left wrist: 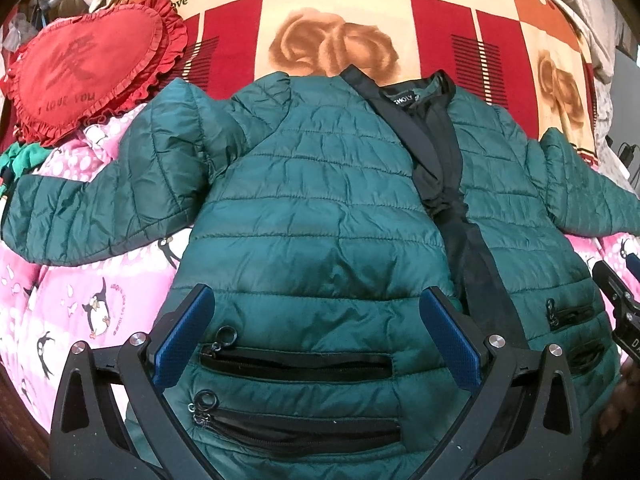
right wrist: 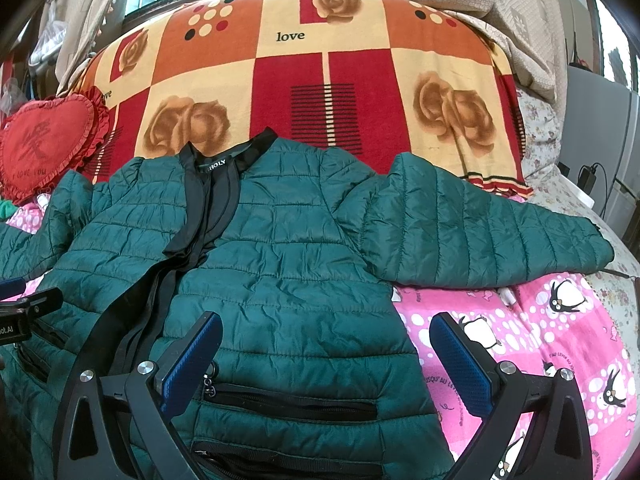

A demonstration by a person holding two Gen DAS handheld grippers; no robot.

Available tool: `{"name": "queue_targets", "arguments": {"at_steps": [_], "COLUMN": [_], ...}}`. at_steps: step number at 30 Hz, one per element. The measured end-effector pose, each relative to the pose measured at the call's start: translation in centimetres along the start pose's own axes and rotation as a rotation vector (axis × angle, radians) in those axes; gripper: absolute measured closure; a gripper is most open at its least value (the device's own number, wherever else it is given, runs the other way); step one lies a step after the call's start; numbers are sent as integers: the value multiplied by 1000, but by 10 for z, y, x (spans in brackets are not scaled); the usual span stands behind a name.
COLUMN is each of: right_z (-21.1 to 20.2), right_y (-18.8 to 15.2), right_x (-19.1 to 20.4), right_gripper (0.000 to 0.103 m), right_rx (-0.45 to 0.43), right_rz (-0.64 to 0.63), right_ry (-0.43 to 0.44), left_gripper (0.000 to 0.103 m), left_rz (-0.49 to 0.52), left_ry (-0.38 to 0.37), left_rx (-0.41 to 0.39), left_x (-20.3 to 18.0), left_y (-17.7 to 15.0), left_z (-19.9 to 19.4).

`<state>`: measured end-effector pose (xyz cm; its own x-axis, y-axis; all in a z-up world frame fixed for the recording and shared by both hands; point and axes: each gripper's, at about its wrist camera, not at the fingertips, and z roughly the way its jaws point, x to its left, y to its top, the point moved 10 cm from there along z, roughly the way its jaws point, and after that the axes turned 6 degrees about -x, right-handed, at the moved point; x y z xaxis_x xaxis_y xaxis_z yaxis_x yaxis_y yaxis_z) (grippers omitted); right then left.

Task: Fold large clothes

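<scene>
A dark green quilted jacket (left wrist: 320,200) (right wrist: 280,248) lies flat and face up on the bed, unzipped, black lining showing along the front, both sleeves spread sideways. My left gripper (left wrist: 316,304) hovers open over the jacket's lower left panel, its blue pads (left wrist: 184,336) either side of the two zip pockets (left wrist: 296,364). My right gripper (right wrist: 326,336) is open over the lower right panel and hem edge, one pad (right wrist: 192,360) above the jacket, the other over the pink cover. Neither holds anything. The right gripper's tip (left wrist: 616,300) shows at the left wrist view's right edge.
The jacket rests on a pink penguin-print cover (right wrist: 540,360) (left wrist: 72,300). Behind it lies a red, orange and cream rose blanket (left wrist: 332,12) (right wrist: 352,80). A red heart-shaped cushion (left wrist: 84,68) (right wrist: 44,140) sits at the far left. Beige fabric (right wrist: 512,20) is heaped at the far right.
</scene>
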<state>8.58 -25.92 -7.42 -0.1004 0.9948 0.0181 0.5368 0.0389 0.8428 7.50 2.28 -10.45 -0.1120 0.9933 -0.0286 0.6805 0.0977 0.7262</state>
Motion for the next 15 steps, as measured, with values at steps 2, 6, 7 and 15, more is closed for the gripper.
{"name": "queue_targets", "arguments": {"at_steps": [2, 6, 7, 15], "right_z": [0, 0, 0, 0], "right_y": [0, 0, 0, 0], "right_x": [0, 0, 0, 0], "right_gripper": [0, 0, 0, 0], "right_rx": [0, 0, -1, -1], "right_rz": [1, 0, 0, 0], "right_ry": [-1, 0, -1, 0], "left_gripper": [0, 0, 0, 0], "left_rz": [1, 0, 0, 1], "left_ry": [-1, -1, -1, -3], "left_rx": [1, 3, 1, 3], "left_x": [0, 1, 1, 1], "left_y": [0, 0, 0, 0], "left_z": [0, 1, 0, 0]}}
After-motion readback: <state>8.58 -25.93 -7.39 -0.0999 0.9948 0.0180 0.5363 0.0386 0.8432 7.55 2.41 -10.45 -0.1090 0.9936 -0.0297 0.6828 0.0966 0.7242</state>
